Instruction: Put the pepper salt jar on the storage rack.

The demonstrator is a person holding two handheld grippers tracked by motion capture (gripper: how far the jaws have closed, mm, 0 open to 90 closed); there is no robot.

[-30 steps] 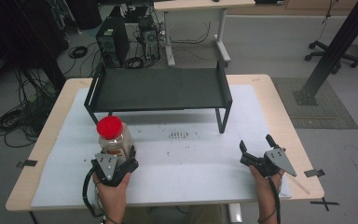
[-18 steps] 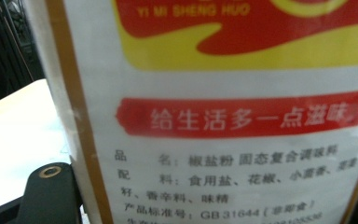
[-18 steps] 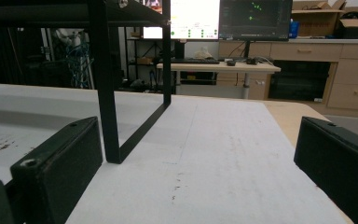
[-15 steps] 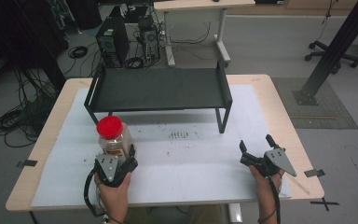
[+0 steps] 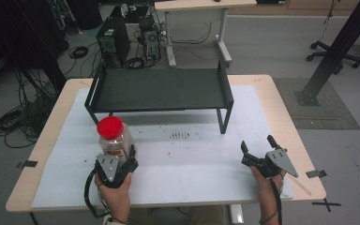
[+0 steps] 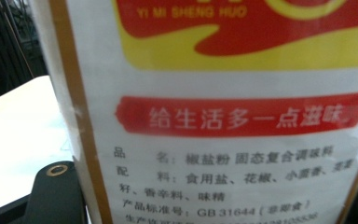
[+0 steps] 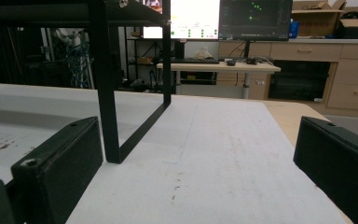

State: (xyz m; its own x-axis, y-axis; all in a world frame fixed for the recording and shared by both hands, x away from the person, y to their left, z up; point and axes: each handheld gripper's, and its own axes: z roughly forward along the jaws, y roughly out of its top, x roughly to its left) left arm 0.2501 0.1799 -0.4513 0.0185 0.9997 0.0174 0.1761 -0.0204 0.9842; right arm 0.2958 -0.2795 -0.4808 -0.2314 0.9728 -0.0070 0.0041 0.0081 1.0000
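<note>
- The left tool (image 5: 130, 158) has just been closing its jaws, and they now clench the jar (image 5: 116, 141), a clear seasoning jar with a red lid (image 5: 110, 127) that stands upright on the white mat (image 5: 192, 159) at the near left of the bench (image 5: 281, 101).
- In the left gripper view the jar's label (image 6: 223, 116) sits right against the camera with a black jaw at either lower corner, so the grip looks low on the body.
- To do the lift well, I judge it best to raise the jar straight up and keep it upright, since a low hold on a tall, top-heavy jar invites tipping.
- The right tool (image 5: 258, 150) rests at the near right of the bench, jaws spread wide with nothing between them; in the right gripper view only bare mat lies between its two black jaws.
- The black shelf (image 5: 161, 89) stands just beyond the jar, across the far half of the mat; its front rail and near left leg (image 5: 90, 110) are the likeliest things to catch if the jar goes up onto it.
- Faint dark specks mark the mat between the two tools.
</note>
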